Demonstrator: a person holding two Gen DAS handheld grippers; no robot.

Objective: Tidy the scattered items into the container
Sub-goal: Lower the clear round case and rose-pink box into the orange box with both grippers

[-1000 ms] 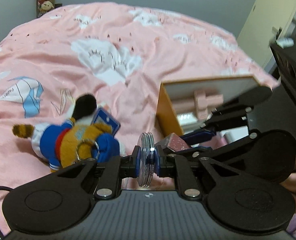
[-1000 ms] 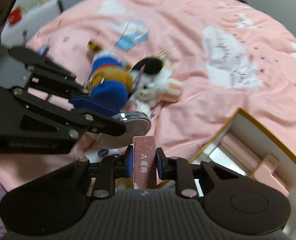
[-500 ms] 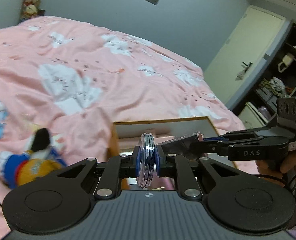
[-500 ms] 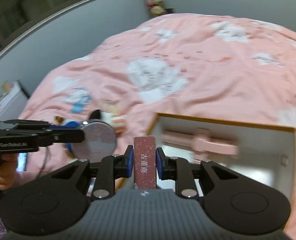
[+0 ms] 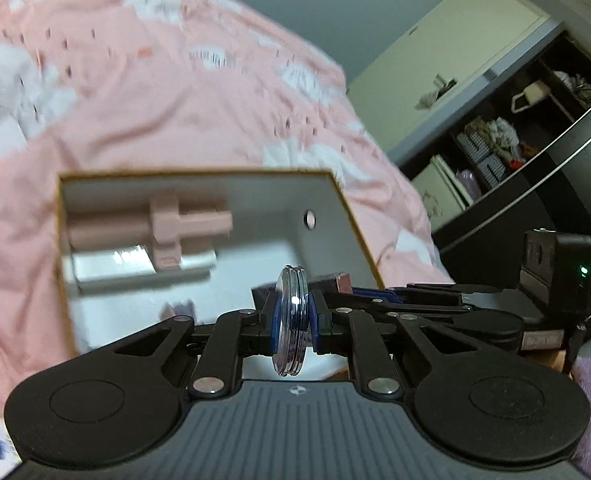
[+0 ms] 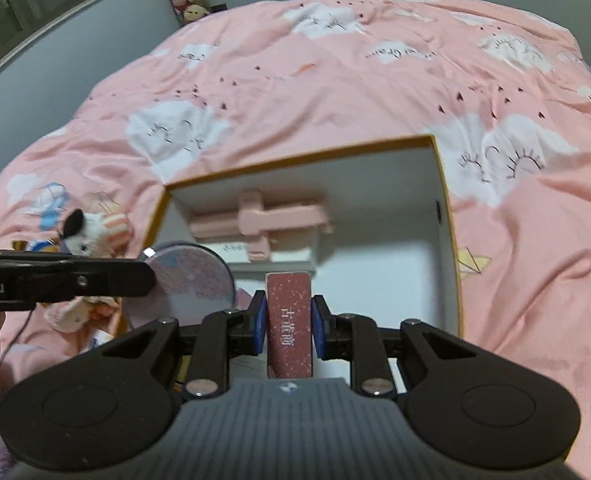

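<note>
Left gripper (image 5: 293, 318) clamps a round mirror compact (image 5: 292, 320) by its flat faces, disc on edge, low centre of frame, above the open box (image 5: 199, 171). It is probably rigid, slick and breakable, so the face grip suits it. Right gripper (image 6: 288, 318) pinches a small red carton (image 6: 288, 320), likely light and stiff, by its long sides; its long axis points up-frame toward the box.

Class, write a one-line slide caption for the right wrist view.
Right gripper holds a red packet over the open box on the pink bedspread; left gripper carries a round disc.
</note>
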